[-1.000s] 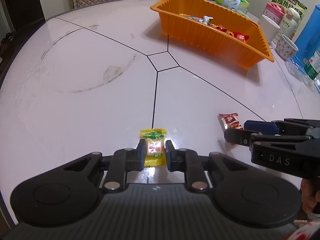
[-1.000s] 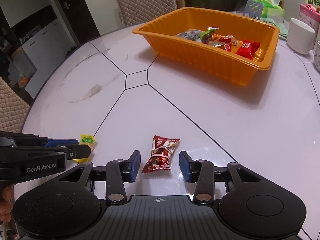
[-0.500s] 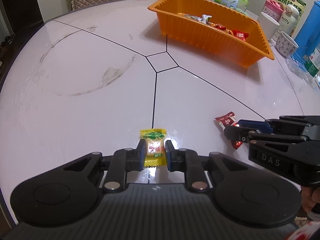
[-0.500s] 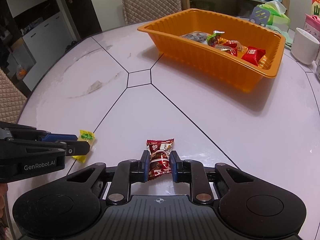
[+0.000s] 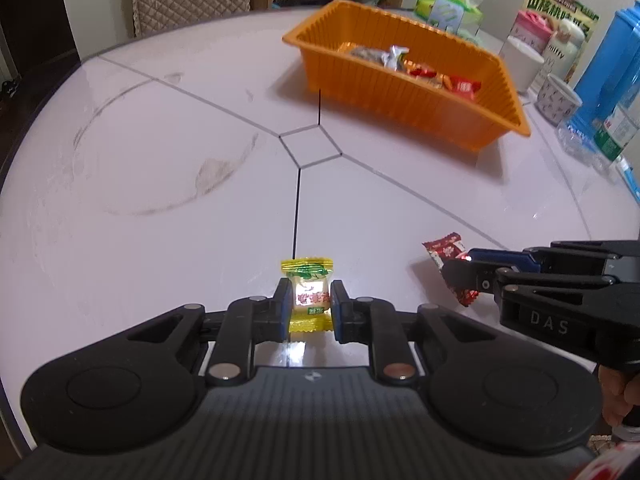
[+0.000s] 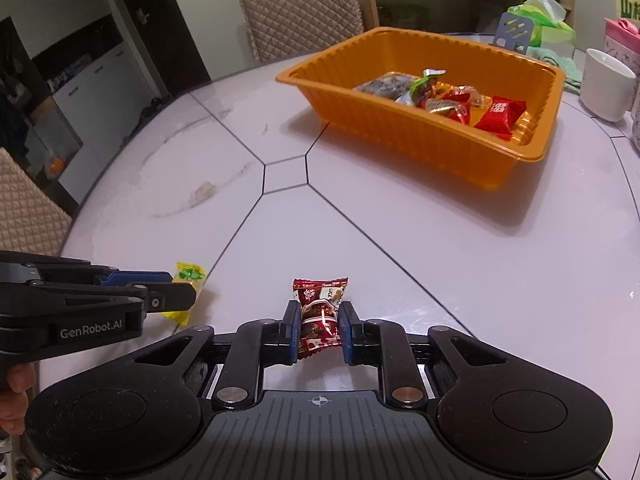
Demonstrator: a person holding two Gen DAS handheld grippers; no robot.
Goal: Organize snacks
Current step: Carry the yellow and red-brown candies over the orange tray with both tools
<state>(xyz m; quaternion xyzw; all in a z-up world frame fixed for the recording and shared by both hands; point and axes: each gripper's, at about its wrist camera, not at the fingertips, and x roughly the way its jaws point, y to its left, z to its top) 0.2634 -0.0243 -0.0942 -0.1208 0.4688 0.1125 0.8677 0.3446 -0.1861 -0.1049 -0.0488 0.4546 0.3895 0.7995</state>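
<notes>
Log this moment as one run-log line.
left gripper: shut on yellow candy | right gripper: shut on red snack | orange tray: awaits both

black hand-held gripper [image 5: 307,306], blue pads [image 6: 291,328], silver screws, white "genrobot.ai" and "das" lettering

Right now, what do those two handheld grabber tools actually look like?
Both are matte black plastic. The left gripper and right gripper each have two slim fingers faced with blue pads, round silver pins at the joints and a ribbed grey body. White lettering marks their sides: GenRobot.AI on the left, DAS on the right.
</notes>
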